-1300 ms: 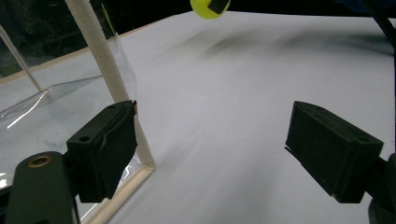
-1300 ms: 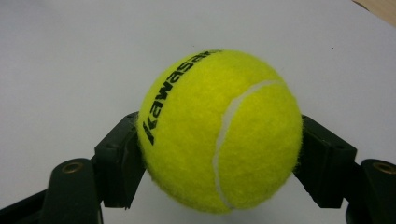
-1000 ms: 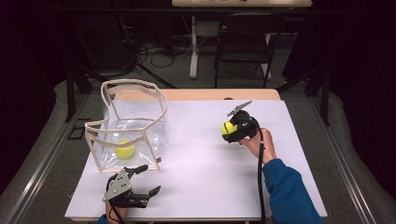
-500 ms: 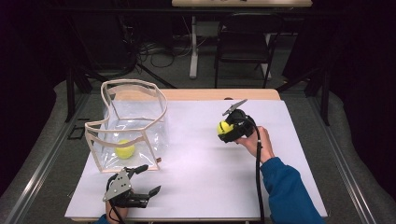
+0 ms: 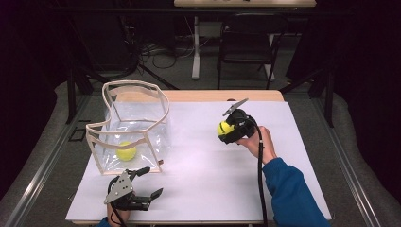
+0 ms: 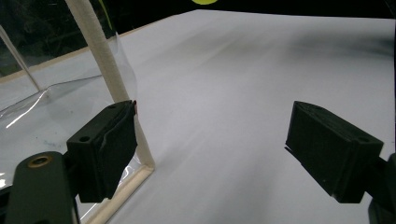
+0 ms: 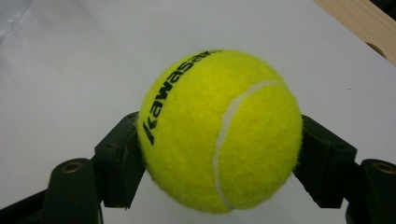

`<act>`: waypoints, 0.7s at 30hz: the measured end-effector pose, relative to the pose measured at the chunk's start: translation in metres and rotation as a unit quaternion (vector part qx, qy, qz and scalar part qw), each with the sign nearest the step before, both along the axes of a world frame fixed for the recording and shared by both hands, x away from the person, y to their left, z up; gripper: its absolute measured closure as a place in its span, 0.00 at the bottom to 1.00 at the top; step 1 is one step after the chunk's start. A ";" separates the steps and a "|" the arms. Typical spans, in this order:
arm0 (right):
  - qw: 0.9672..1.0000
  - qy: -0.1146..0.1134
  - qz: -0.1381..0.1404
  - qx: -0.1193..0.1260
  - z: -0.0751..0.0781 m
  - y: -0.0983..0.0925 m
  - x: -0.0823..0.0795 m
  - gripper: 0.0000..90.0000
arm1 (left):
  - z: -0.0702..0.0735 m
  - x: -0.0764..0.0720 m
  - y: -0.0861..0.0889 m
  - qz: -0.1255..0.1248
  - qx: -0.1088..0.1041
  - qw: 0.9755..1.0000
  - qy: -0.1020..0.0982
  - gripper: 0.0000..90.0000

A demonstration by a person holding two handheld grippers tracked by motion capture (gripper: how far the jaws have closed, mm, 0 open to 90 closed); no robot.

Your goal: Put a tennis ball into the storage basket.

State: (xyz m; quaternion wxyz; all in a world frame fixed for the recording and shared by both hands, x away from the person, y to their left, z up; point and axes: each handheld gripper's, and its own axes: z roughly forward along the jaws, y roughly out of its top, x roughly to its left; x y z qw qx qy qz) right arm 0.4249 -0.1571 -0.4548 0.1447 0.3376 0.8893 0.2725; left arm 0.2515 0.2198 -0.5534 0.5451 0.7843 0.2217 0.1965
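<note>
So the white table (image 5: pixel 203 189) has a clear bag (image 5: pixel 135 125) with a stiff cream rim sitting open-topped at its left, one tennis ball (image 5: pixel 126 152) already inside, which I'd guess makes it the drop spot. The left gripper (image 5: pixel 147 182) waits just beside the bag's near corner, jaws wide apart and holding nothing, maybe to steady it. The right gripper (image 5: pixel 226 130) is clamped on a second tennis ball (image 7: pixel 219 130), carried above mid-table, well apart from the bag.

High view: overhead, facing forward-down, far. Claw views: low, close over table (image 5: pixel 198 184); all share white tabletop.
</note>
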 end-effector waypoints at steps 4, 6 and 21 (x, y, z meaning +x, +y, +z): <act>1.000 -0.004 0.004 0.003 0.005 0.002 0.000 0.29 | 0.000 0.000 0.000 -0.001 0.000 1.000 0.000 0.18; 1.000 -0.005 0.005 0.003 0.007 0.004 -0.001 0.29 | 0.000 0.000 0.000 -0.001 0.000 1.000 0.000 0.18; 1.000 -0.016 0.023 0.008 0.018 0.017 -0.004 0.29 | 0.000 0.000 0.000 -0.001 0.000 1.000 -0.001 0.18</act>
